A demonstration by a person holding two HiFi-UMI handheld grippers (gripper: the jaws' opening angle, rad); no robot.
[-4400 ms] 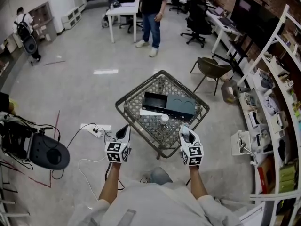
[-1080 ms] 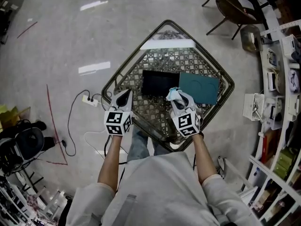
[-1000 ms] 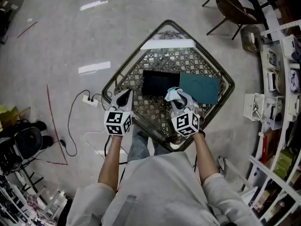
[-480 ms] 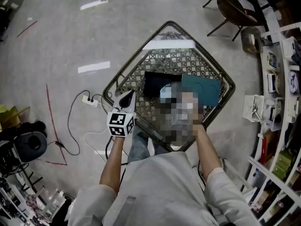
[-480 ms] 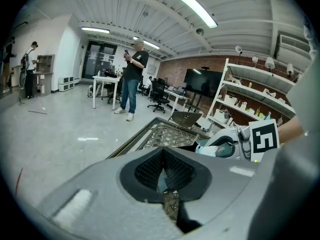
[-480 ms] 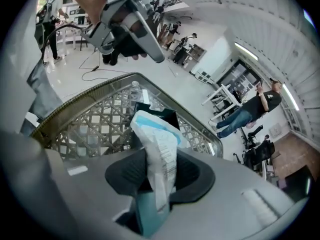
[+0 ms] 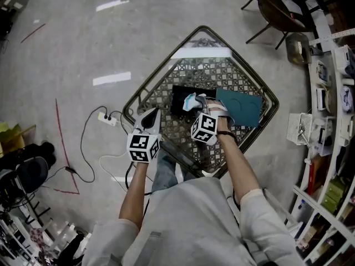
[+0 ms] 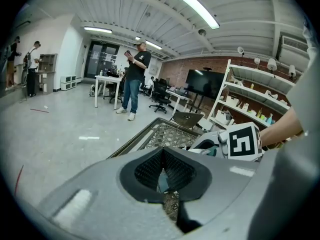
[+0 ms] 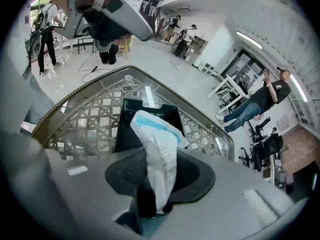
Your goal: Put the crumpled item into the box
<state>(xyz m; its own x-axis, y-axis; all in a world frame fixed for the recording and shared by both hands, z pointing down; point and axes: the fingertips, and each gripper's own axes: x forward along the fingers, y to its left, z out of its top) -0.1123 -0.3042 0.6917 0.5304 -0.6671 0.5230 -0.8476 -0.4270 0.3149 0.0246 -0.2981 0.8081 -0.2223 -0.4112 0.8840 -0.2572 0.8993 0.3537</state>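
A crumpled white and blue wrapper [image 9: 157, 145] sticks up between the jaws of my right gripper [image 9: 156, 186], which is shut on it. In the head view this gripper [image 7: 196, 106] holds the wrapper [image 7: 190, 100] over the near edge of the open black box [image 7: 179, 93] on the woven table [image 7: 166, 132]. The box [image 9: 145, 115] lies just beyond the jaws. A teal lid [image 7: 243, 107] lies right of the box. My left gripper [image 7: 147, 119] hovers at the table's near left edge, shut with nothing in it [image 8: 162, 160].
A white strip [image 7: 201, 52] lies at the table's far corner. A chair [image 7: 277, 10] stands at the far right and shelves [image 7: 333, 93] line the right side. A power strip with cables [image 7: 108, 118] lies on the floor to the left. A person [image 8: 134, 79] stands far off.
My right gripper has moved forward and to the left with the wrapper, from the table's near edge to over the box. The left gripper has hardly moved.
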